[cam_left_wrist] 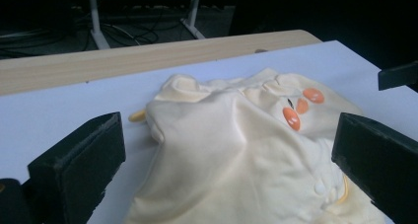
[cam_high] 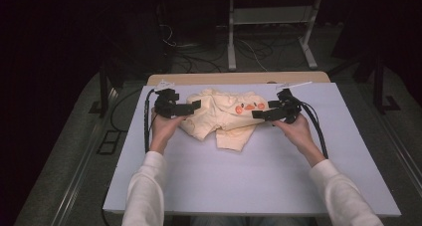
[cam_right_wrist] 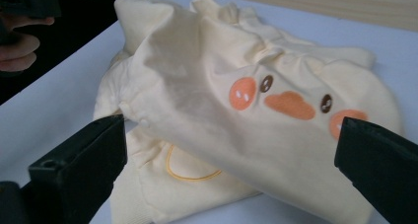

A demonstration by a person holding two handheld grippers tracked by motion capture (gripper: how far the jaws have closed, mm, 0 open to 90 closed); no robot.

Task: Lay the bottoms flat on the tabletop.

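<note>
Both grippers, left [cam_high: 195, 105] and right [cam_high: 258, 114], are hovering wide open and gripping nothing, flanking one crumpled yellow garment [cam_high: 224, 117] at centre frame on the white table [cam_high: 249, 186]. I am judging work barely begun: garment lying bunched, unfolded. Count: one garment, two grippers.

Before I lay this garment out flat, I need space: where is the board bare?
The white board is bare between the yellow garment and the near edge, between the forearms. It is crowded mid-far, where the left gripper and right gripper flank the garment.
</note>
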